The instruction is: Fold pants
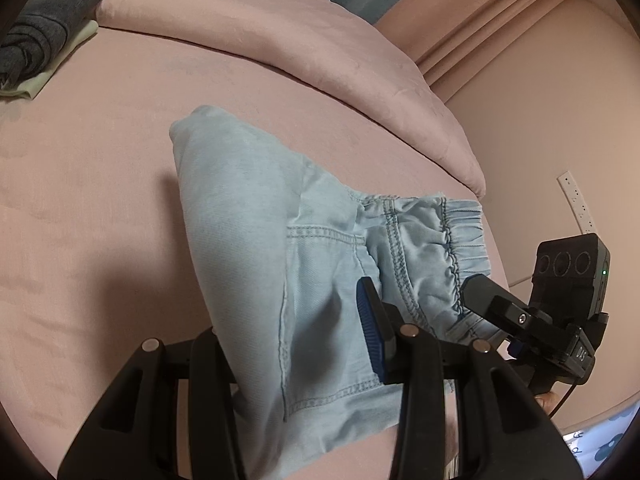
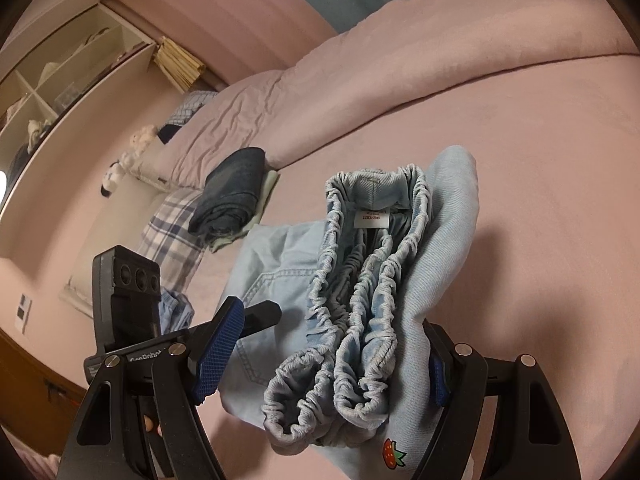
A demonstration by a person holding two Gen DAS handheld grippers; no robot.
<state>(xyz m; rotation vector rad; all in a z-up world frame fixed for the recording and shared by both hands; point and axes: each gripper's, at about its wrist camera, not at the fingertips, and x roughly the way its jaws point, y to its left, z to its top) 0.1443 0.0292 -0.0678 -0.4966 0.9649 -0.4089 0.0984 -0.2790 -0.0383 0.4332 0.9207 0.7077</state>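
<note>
Blue pants (image 1: 256, 240) lie folded on the pink bed (image 1: 80, 200). My left gripper (image 1: 288, 344) and right gripper (image 2: 332, 364) stand open around them. Next I should flatten the bundle.

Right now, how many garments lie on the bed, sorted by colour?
Light blue: 1, the pants between the jaws of both grippers, left gripper and right gripper.
Dark grey-blue: 1, the folded garment on the stack.
Pale cream: 1, the folded piece beneath it.
Total: 3
</note>
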